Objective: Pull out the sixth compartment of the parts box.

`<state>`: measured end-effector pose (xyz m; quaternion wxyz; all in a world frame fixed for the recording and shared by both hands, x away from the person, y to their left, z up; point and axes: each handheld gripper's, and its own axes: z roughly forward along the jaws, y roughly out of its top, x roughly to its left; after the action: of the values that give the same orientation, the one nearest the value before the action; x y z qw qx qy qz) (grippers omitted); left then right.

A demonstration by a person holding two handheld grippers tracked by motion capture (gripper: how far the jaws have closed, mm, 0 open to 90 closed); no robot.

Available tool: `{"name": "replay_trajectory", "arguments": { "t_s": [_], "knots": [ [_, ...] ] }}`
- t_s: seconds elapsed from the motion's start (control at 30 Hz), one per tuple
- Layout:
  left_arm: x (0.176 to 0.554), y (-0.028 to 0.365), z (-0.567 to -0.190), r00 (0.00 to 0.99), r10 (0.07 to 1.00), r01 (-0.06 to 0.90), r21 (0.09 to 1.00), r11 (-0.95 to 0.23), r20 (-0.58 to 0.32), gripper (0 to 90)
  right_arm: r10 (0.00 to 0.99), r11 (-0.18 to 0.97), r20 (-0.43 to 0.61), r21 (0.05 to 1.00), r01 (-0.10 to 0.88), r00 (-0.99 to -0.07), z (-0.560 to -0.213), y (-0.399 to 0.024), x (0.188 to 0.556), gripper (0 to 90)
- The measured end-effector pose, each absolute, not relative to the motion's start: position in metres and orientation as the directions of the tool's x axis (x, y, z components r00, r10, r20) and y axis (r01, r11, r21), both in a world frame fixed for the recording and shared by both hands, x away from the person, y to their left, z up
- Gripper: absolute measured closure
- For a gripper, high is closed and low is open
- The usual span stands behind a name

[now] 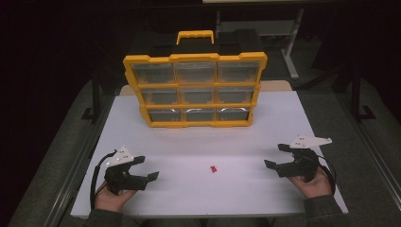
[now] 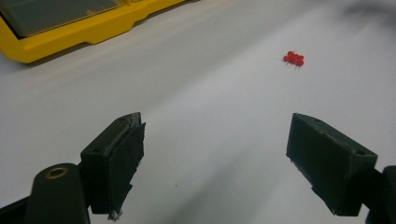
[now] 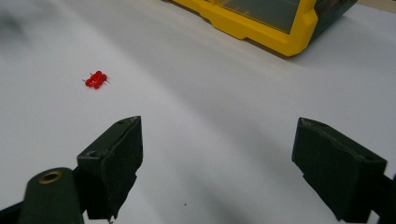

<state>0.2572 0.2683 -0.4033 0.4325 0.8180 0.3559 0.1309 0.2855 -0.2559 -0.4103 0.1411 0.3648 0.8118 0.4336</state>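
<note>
A small cluster of red push pins (image 1: 213,168) lies on the white table, between the two hands. In the left gripper view the pins (image 2: 293,59) lie ahead and to the right; in the right gripper view the pins (image 3: 96,79) lie ahead and to the left. My left gripper (image 1: 147,169) rests at the table's near left, open and empty, as the left gripper (image 2: 215,158) view confirms. My right gripper (image 1: 276,156) sits at the near right, also open with nothing between its jaws, seen again as the right gripper (image 3: 217,163). Both are well apart from the pins.
A yellow parts organizer (image 1: 195,90) with clear drawers and a top handle stands upright at the table's far middle; its base shows as the organizer (image 2: 70,28) and the organizer (image 3: 261,18). The white tabletop (image 1: 198,142) ends in edges left, right and front.
</note>
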Motion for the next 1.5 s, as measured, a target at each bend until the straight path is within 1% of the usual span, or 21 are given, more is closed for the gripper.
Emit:
{"name": "replay_trajectory", "arguments": {
  "t_s": [0.43, 0.8, 0.9, 1.13, 1.27, 1.33, 1.37, 1.5],
  "knots": [
    [0.261, 0.264, -0.405, 0.725, 0.681, 0.472, 0.794, -0.382, -0.103, 19.4, 0.713, 0.362, 0.087, 0.805, 0.47, -0.696, -0.41, -0.255, 0.283, 15.8],
    [0.265, 0.252, -0.405, 0.752, 0.65, 0.464, 0.789, -0.402, -0.112, 20.3, 0.718, 0.37, 0.077, 0.799, 0.474, -0.692, -0.409, -0.254, 0.28, 15.8],
    [0.267, 0.247, -0.403, 0.768, 0.629, 0.455, 0.794, -0.404, -0.12, 22.2, 0.72, 0.373, 0.075, 0.797, 0.475, -0.69, -0.409, -0.254, 0.279, 15.8],
    [0.275, 0.231, -0.392, 0.796, 0.589, 0.44, 0.799, -0.409, -0.137, 22.7, 0.722, 0.367, 0.073, 0.802, 0.471, -0.688, -0.407, -0.257, 0.278, 15.9],
    [0.284, 0.222, -0.382, 0.809, 0.562, 0.438, 0.816, -0.378, -0.174, 23.1, 0.718, 0.375, 0.067, 0.801, 0.466, -0.693, -0.406, -0.256, 0.277, 15.9],
    [0.288, 0.216, -0.375, 0.816, 0.552, 0.422, 0.828, -0.369, -0.17, 22.9, 0.717, 0.374, 0.066, 0.803, 0.463, -0.694, -0.405, -0.255, 0.276, 16.1],
    [0.29, 0.212, -0.373, 0.82, 0.548, 0.413, 0.833, -0.367, -0.165, 24.4, 0.714, 0.372, 0.071, 0.805, 0.463, -0.697, -0.405, -0.254, 0.277, 16.2],
    [0.302, 0.198, -0.365, 0.83, 0.522, 0.422, 0.832, -0.359, -0.197, 25.1, 0.707, 0.385, 0.074, 0.794, 0.471, -0.703, -0.408, -0.252, 0.28, 16.0]
  ]
}}
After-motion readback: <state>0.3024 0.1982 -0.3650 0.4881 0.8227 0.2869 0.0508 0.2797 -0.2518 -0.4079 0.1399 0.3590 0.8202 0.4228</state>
